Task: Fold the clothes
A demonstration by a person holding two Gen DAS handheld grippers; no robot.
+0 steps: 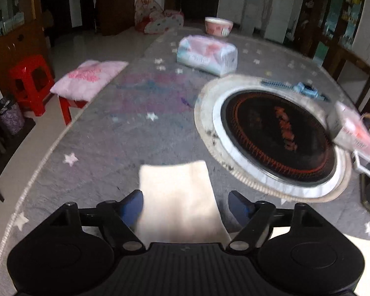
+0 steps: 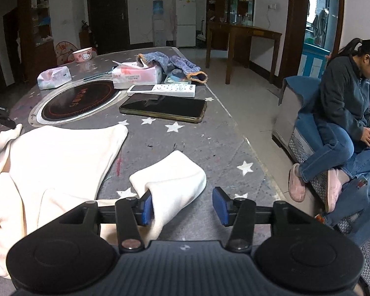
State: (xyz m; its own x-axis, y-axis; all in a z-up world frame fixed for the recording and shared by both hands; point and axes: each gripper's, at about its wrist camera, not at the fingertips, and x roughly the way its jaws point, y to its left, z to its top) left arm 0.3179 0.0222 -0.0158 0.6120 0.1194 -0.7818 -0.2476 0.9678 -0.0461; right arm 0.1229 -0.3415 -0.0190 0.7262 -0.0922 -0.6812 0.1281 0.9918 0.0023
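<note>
Now | one cream garment [image 2: 61,153] | two tissue packs [image 2: 137,74] | one phone [image 2: 163,107]

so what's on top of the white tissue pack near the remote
A blue knitted garment with orange-trimmed cuffs drapes over the white tissue pack, beside a pulled-up tissue. What lies beneath the knitwear is covered.

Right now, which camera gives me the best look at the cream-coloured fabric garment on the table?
The right wrist view: it shows the cream-coloured fabric garment spread over the grey star-patterned table, body and one sleeve, sharply. The left wrist view is blurred and shows only one strip of it between the open left gripper.
</note>
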